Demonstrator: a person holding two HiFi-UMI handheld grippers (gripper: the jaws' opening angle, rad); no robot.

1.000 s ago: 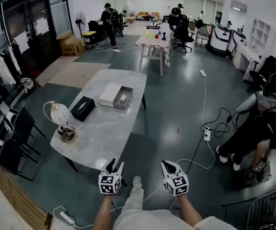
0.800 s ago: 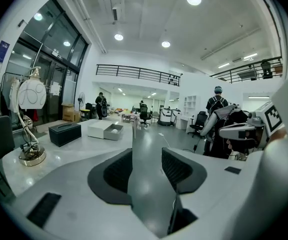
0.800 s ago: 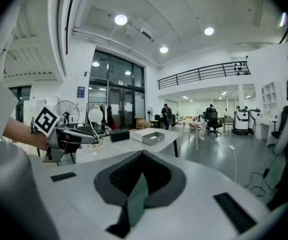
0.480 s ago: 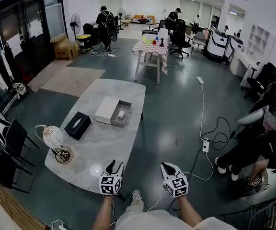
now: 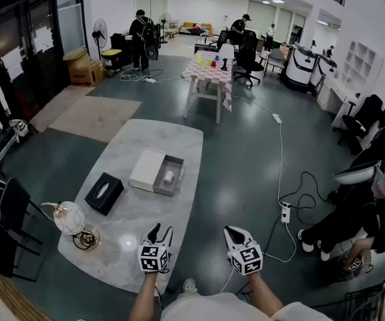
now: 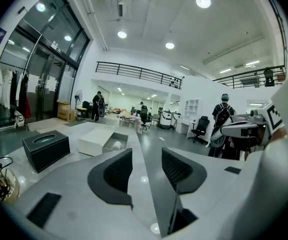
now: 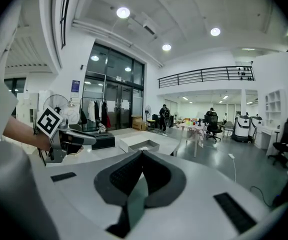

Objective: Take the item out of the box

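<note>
Head view: both forearms reached forward from the bottom edge, roughly parallel and held low. The left gripper (image 5: 161,232) hung over the near end of the marble tabletop (image 5: 176,134); the right gripper (image 5: 233,232) hung over the floor just off the tabletop's near right corner. The box (image 5: 148,169) lay open mid-tabletop, well apart from both grippers and ahead of the left one, with the item (image 5: 168,176), a small white roll-like piece, in its grey tray half. A black tissue box (image 5: 103,192) sat to the box's near left. Left gripper view: left gripper (image 6: 146,156) jaws spread, only tabletop edge and floor showing in the gap. The box (image 6: 96,141) sat ahead and left of the jaw line, item (image 6: 116,145) visible inside, black tissue box (image 6: 45,149) nearer on the left. Right gripper view: right gripper (image 7: 140,156) jaws pressed together, nothing between them. The box (image 7: 140,144) lay ahead, well beyond the tips; the item could not be made out here.
</note>
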